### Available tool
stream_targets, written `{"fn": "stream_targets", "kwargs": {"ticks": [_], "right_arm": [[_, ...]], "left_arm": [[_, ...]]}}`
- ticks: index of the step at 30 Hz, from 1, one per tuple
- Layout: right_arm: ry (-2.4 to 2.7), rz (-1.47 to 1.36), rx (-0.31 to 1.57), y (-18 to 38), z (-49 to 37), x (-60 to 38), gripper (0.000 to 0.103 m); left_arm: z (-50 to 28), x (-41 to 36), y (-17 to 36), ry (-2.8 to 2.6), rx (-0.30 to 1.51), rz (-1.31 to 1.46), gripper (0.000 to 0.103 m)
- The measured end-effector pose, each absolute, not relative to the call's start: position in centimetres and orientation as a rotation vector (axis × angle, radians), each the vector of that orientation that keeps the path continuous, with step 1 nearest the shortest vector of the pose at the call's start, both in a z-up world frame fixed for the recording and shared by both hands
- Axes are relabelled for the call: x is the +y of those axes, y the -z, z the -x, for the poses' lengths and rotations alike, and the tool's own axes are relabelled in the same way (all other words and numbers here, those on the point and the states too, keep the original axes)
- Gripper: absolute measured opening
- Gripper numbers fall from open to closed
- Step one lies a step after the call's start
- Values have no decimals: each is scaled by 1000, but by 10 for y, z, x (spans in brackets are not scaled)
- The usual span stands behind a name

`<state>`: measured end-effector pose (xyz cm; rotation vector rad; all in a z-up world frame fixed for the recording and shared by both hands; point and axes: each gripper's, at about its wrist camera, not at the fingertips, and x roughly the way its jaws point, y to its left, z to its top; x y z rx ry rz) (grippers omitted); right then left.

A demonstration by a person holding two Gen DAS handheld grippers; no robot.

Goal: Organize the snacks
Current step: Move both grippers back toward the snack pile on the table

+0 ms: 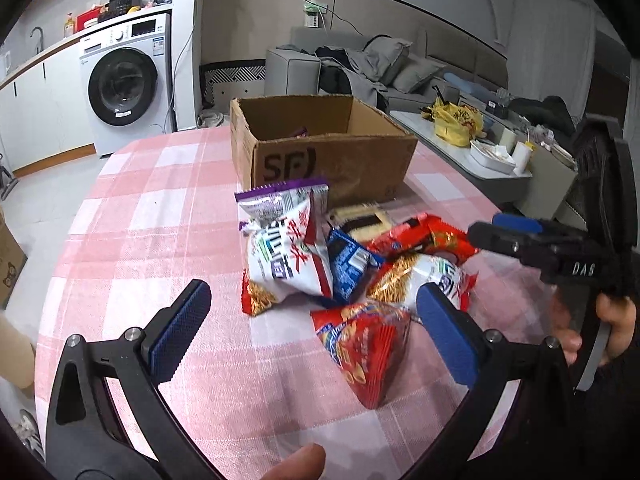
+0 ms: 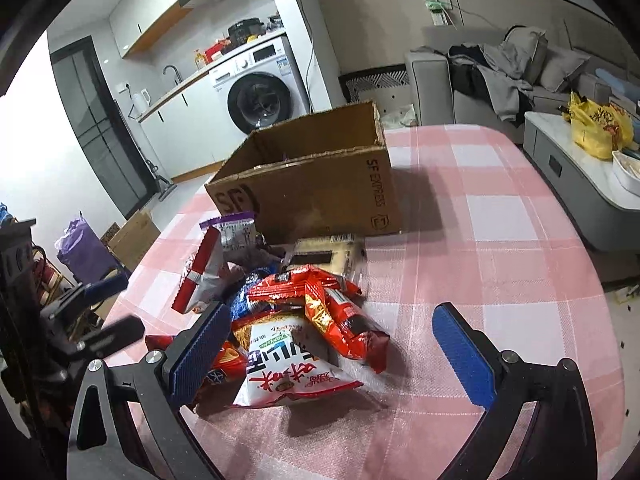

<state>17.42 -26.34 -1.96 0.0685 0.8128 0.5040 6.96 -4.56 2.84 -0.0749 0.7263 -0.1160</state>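
A round table (image 1: 160,216) in a pink-and-white checked cloth carries an open cardboard box (image 1: 340,160). Just in front of the box lies a heap of snack packets (image 1: 340,264)

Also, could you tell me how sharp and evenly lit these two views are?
Left wrist view: snack pile sharp, right claw slightly blurred, strong fisheye bending at the table edge. Right wrist view: bright washed-out patch at far left, box casts a shadow rightward, left claw blurred.
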Motion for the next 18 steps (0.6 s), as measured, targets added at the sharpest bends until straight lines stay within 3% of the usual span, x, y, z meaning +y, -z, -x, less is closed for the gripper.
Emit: {"fn": "stream_targets", "kwargs": {"ticks": [10, 18], "right_arm": [[-476, -72, 863, 36, -185, -267, 102], [-610, -45, 778, 17, -166, -256, 99]], "left_arm": [[-77, -59, -11, 139, 782, 34, 102], [-84, -61, 2, 150, 819, 31, 102]]}}
